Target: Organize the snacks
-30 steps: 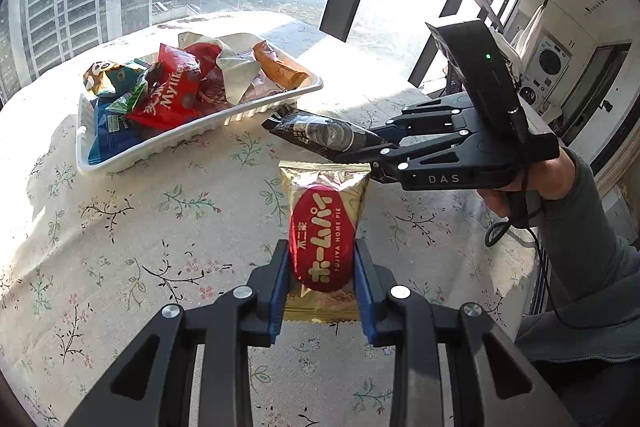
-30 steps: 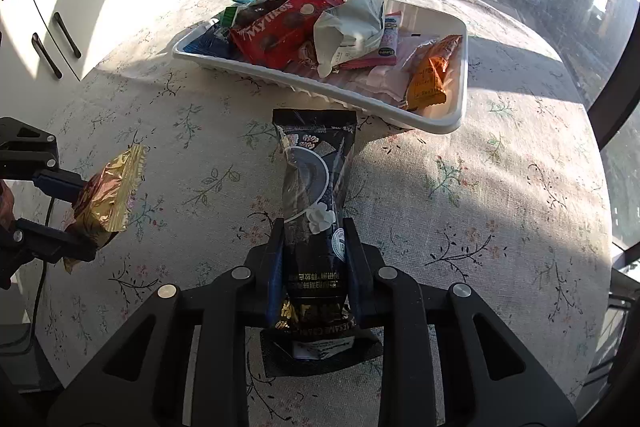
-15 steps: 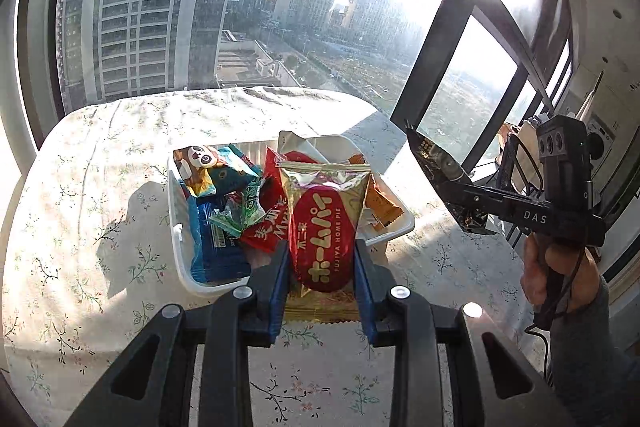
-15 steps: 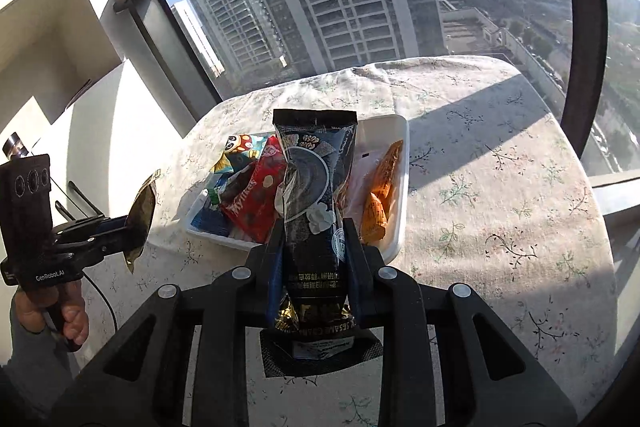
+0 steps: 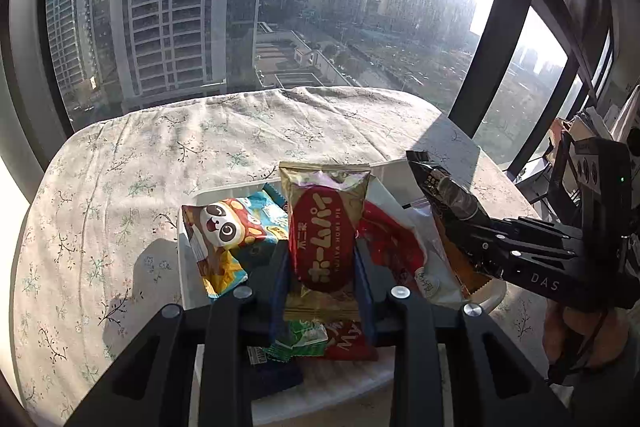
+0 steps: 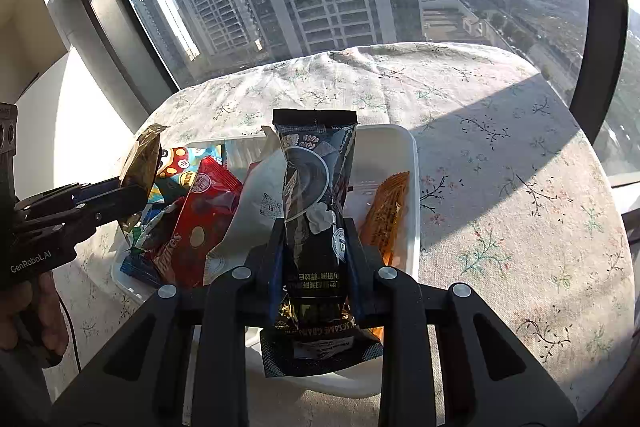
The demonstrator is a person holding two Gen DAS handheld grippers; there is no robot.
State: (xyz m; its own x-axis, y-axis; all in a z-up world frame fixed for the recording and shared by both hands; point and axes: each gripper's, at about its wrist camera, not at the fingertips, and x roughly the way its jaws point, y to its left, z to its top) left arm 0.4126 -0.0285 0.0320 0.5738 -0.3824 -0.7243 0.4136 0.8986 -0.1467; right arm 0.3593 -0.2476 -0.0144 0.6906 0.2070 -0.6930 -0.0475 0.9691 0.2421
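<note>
My left gripper (image 5: 322, 267) is shut on a gold and red Home Pie packet (image 5: 324, 227) and holds it above the white tray (image 5: 188, 267). My right gripper (image 6: 314, 251) is shut on a black sesame snack packet (image 6: 314, 179) over the same white tray (image 6: 412, 187). The tray holds a panda packet (image 5: 224, 231), a red Mylikes packet (image 6: 204, 211), a white pouch (image 6: 256, 199) and an orange packet (image 6: 388, 211). The right gripper (image 5: 472, 231) shows at the right of the left wrist view. The left gripper (image 6: 132, 195) shows at the left of the right wrist view.
The tray stands on a round table with a floral cloth (image 6: 500, 147). Tall windows with dark frames (image 5: 516, 27) stand behind the table. A white cabinet (image 6: 36, 67) is at the left in the right wrist view.
Both grippers have lifted their packets off the table and moved forward over the tray. The tray is much closer in both views.
</note>
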